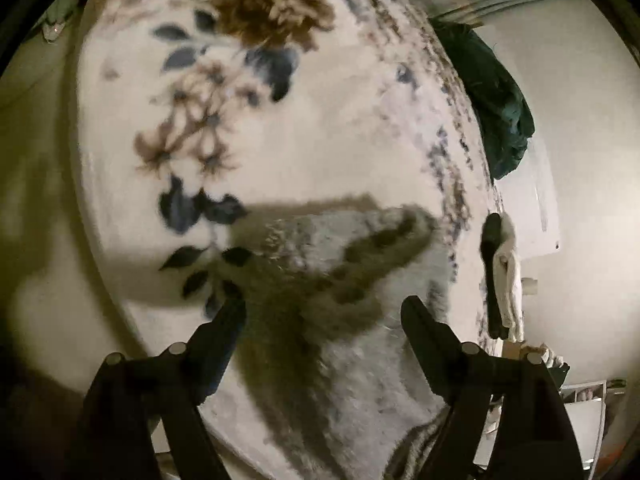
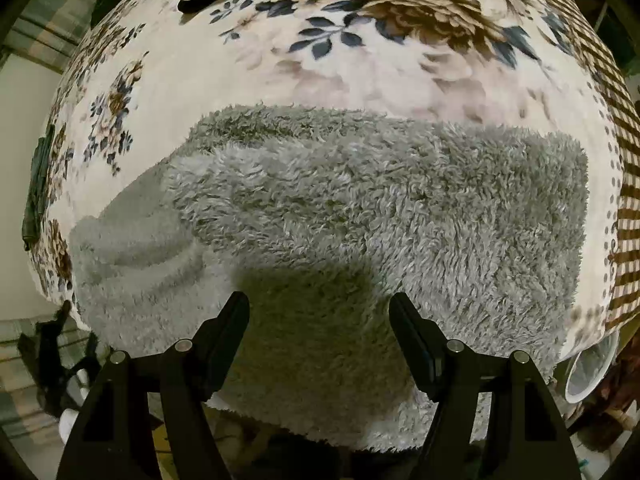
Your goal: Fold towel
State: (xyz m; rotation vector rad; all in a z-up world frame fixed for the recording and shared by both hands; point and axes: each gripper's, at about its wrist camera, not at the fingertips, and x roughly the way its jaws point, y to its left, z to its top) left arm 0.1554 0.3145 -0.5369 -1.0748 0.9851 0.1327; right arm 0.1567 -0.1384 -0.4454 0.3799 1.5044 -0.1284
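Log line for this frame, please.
towel: partly folded on floral blanket | left gripper: open | right gripper: open, above towel

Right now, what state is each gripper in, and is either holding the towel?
Left gripper: jaws open, holding nothing, above the grey towel.
Right gripper: jaws open, holding nothing, above the towel.

The left wrist camera looks slantwise down, close over the grey towel (image 1: 360, 360) at the frame's bottom, the floral blanket (image 1: 320, 120) filling the rest. The right wrist camera faces straight down, very near the towel (image 2: 360, 208). Both views share towel and blanket.
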